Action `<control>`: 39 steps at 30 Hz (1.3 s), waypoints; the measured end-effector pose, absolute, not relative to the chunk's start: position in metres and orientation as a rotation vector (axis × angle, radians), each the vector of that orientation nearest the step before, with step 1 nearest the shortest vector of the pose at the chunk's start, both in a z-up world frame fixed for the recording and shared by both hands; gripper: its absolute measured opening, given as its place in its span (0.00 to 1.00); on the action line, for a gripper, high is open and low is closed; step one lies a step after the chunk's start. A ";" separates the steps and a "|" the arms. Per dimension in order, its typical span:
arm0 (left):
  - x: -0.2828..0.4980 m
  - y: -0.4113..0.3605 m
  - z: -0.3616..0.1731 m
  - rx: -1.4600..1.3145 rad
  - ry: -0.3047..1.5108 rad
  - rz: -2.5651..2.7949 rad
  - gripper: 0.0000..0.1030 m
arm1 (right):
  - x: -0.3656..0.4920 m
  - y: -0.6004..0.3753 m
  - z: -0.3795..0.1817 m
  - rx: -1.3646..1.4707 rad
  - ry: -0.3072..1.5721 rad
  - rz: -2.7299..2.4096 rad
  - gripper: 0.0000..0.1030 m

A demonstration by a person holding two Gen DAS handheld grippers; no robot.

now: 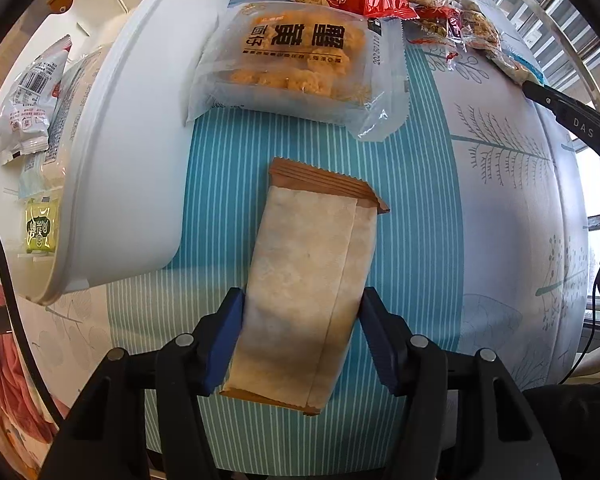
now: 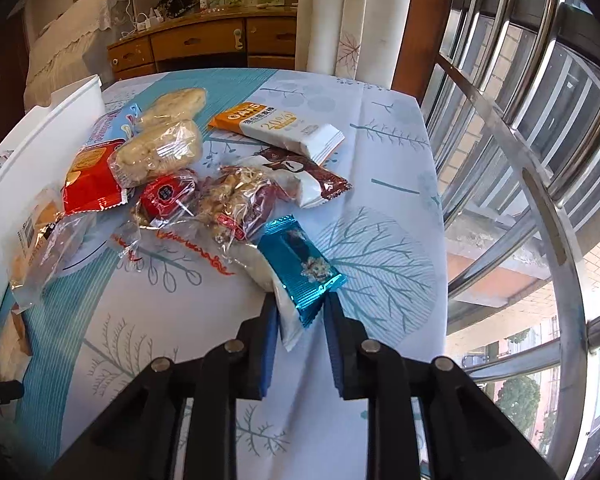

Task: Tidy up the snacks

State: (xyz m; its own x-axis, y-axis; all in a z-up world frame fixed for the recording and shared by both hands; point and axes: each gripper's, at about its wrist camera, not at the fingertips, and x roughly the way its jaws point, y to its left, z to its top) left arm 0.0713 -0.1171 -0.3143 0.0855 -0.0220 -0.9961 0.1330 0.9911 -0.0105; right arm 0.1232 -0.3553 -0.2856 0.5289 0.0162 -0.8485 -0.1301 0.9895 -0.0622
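My left gripper (image 1: 302,336) clamps the brown-edged wafer packet (image 1: 306,280) while my right gripper (image 2: 302,322) pinches the teal bar wrapper (image 2: 302,268) just ahead.

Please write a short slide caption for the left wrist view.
Left gripper clamps a brown-edged snack packet above the tablecloth, beside a white bin.

One white bin (image 1: 112,152); two grippers (image 1: 302,340) (image 2: 302,320).

Our left gripper (image 1: 302,344) and right gripper (image 2: 302,344): black plastic frames, blue finger pads (image 1: 224,344), round silver pins.
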 end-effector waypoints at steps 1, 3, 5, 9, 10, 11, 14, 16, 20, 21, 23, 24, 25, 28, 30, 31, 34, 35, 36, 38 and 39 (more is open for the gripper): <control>0.069 -0.116 -0.313 0.088 1.481 -0.120 0.55 | 0.122 -0.355 -0.285 -0.119 1.011 0.089 0.20; 0.066 -0.114 -0.309 0.093 1.473 -0.130 0.55 | 0.118 -0.354 -0.284 -0.098 1.016 0.097 0.19; 0.060 -0.114 -0.303 0.098 1.473 -0.141 0.55 | 0.115 -0.355 -0.282 -0.076 1.020 0.095 0.19; 0.055 -0.109 -0.293 0.089 1.462 -0.162 0.55 | 0.108 -0.356 -0.280 0.003 1.035 0.087 0.18; 0.054 -0.108 -0.290 0.088 1.459 -0.168 0.55 | 0.106 -0.356 -0.280 0.018 1.037 0.088 0.18; 0.053 -0.109 -0.285 0.087 1.455 -0.176 0.55 | 0.104 -0.356 -0.279 0.031 1.039 0.089 0.18; 0.051 -0.108 -0.272 0.087 1.437 -0.200 0.55 | 0.100 -0.354 -0.273 0.068 1.036 0.099 0.18; 0.052 -0.111 -0.259 0.081 1.420 -0.214 0.55 | 0.096 -0.351 -0.267 0.087 1.026 0.111 0.18; 0.055 -0.110 -0.230 0.057 1.369 -0.252 0.55 | 0.090 -0.346 -0.255 0.124 1.005 0.127 0.17; 0.056 -0.112 -0.222 0.054 1.356 -0.259 0.55 | 0.088 -0.345 -0.252 0.136 0.998 0.132 0.17; 0.058 -0.112 -0.206 0.048 1.326 -0.278 0.55 | 0.086 -0.342 -0.246 0.147 0.986 0.138 0.17; 0.062 -0.116 -0.200 0.047 1.315 -0.286 0.55 | 0.085 -0.340 -0.243 0.155 0.980 0.142 0.17; 0.063 -0.117 -0.193 0.045 1.302 -0.293 0.55 | 0.084 -0.338 -0.240 0.163 0.973 0.148 0.17; 0.067 -0.114 -0.169 0.041 1.259 -0.311 0.55 | 0.082 -0.329 -0.230 0.185 0.950 0.163 0.17; 0.068 -0.112 -0.157 0.036 1.234 -0.317 0.55 | 0.081 -0.322 -0.222 0.196 0.933 0.174 0.17; 0.068 -0.110 -0.150 0.033 1.222 -0.320 0.55 | 0.082 -0.319 -0.219 0.201 0.924 0.180 0.17; 0.075 -0.103 -0.134 0.050 1.192 -0.321 0.55 | 0.081 -0.305 -0.207 0.215 0.896 0.196 0.17; 0.075 -0.099 -0.131 0.056 1.182 -0.319 0.55 | 0.080 -0.301 -0.203 0.218 0.888 0.200 0.17; 0.078 -0.095 -0.126 0.055 1.168 -0.317 0.55 | 0.080 -0.295 -0.199 0.226 0.879 0.205 0.17; 0.079 -0.085 -0.119 0.043 1.156 -0.318 0.55 | 0.080 -0.285 -0.191 0.238 0.864 0.213 0.17; 0.081 -0.079 -0.115 0.041 1.151 -0.316 0.55 | 0.080 -0.279 -0.187 0.242 0.855 0.216 0.17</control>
State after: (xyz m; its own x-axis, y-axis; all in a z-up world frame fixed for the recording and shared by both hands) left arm 0.0810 -0.0792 -0.1153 0.3686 -0.2250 -0.9019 0.2667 0.9551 -0.1293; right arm 0.0799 -0.2791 -0.1868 0.6374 0.2834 -0.7165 -0.0903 0.9510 0.2958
